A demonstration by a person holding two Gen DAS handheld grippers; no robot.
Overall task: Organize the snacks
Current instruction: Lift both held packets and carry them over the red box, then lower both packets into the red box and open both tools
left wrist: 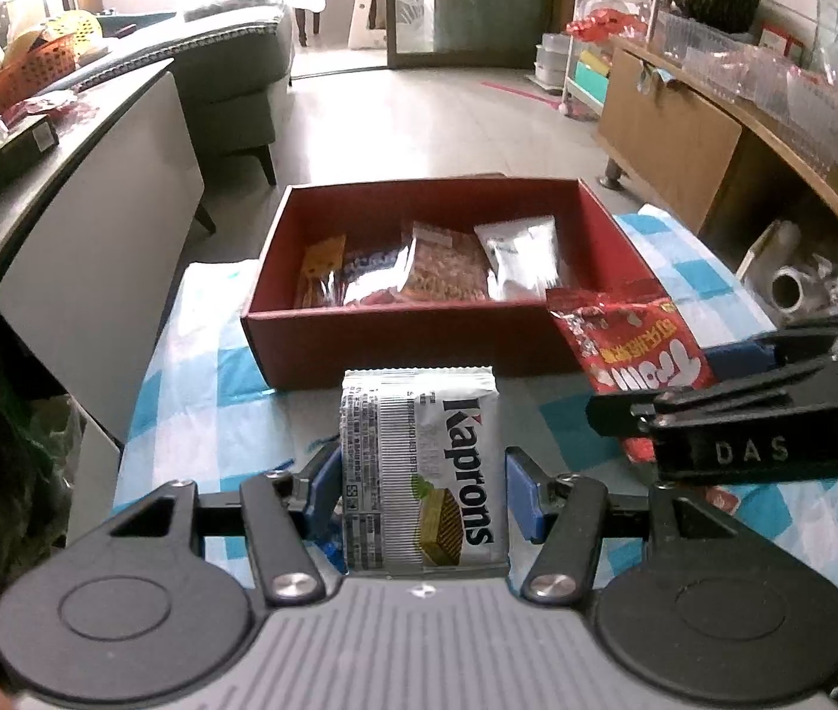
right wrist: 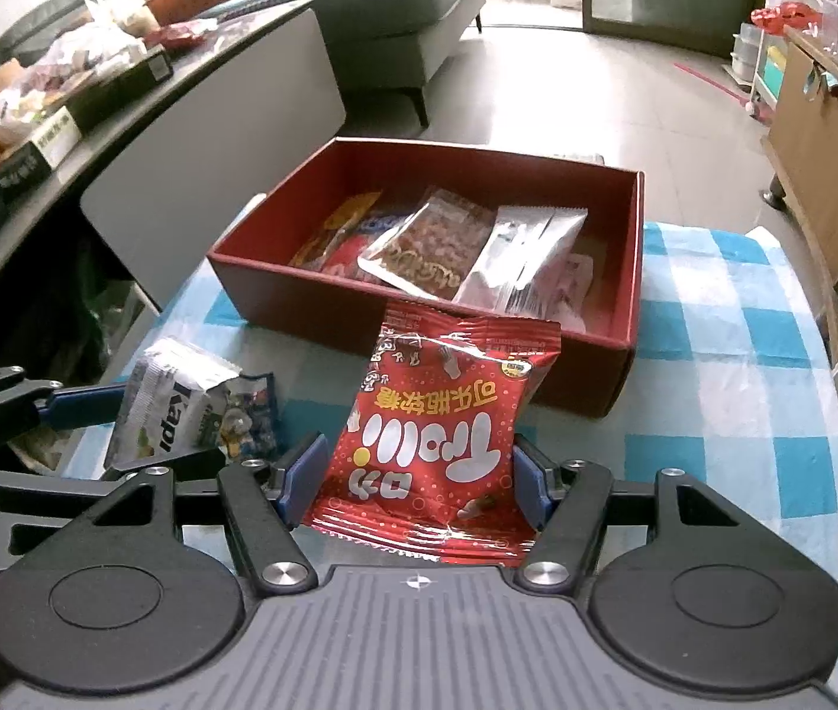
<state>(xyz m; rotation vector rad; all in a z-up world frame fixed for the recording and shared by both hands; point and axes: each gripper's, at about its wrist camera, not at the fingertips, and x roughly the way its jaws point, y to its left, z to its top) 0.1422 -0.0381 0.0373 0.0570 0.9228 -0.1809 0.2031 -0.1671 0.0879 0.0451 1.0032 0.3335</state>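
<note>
While both packets hang clear of the checked cloth point(right wrist: 709, 319) on the worktop, each gripper has its fingers partly closed and pressed against the sides of one snack. The left gripper point(left wrist: 422, 494) clamps a silver wafer packet point(left wrist: 419, 467) upright between its blue fingers point(left wrist: 522, 494), short of the red box's near wall. The right gripper point(right wrist: 413, 476) clamps a red candy bag point(right wrist: 442, 432) in the same way, just in front of the red box point(right wrist: 626, 272); its top edge overlaps the box's near wall in that view. Two snacks are held, one per gripper. Inside the box lie at least four packets side by side: an orange one point(left wrist: 321, 263), a blue-and-red one point(left wrist: 371, 272), a clear bag of brown snacks point(left wrist: 445, 263) and a silver pouch point(left wrist: 519, 257). One small blue packet point(right wrist: 250, 420) lies on the cloth beside the left gripper.
</note>
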